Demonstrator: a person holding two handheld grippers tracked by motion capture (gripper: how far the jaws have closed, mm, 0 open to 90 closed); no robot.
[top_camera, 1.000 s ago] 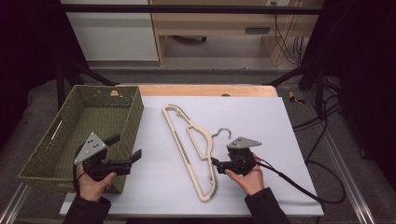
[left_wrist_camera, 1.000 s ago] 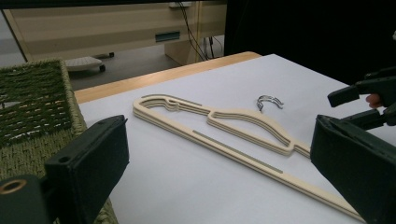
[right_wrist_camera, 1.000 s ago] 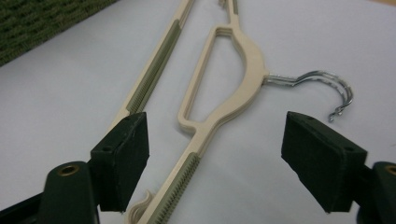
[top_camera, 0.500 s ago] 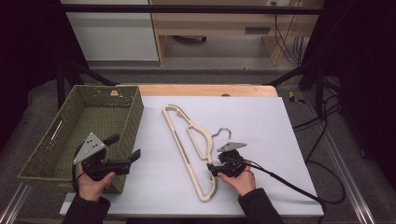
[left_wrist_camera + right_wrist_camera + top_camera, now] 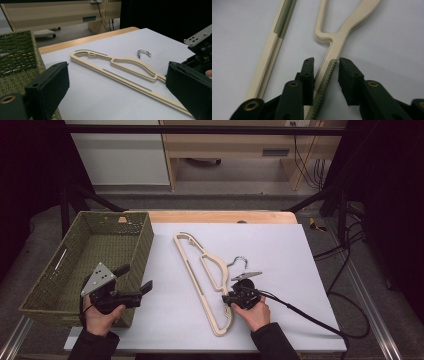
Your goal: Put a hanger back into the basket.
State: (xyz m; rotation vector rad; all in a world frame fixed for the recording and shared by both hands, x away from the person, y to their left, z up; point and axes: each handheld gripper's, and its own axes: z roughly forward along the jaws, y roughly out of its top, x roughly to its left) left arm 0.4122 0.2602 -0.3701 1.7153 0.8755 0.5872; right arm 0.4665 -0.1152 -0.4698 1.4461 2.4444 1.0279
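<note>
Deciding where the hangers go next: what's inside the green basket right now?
The woven basket looks empty in the high view: bare weave across its floor and far wall. The left gripper and the near wall cover its front corner, so that part can't be checked.

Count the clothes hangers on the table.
1 apparent: a cream hanger flat on the white table, beside the basket. The left gripper view shows layered edges, so more may be stacked.

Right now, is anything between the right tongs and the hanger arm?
Nothing visible. The right tongs straddle the hanger arm on the white table; a gap remains at the right pad.
</note>
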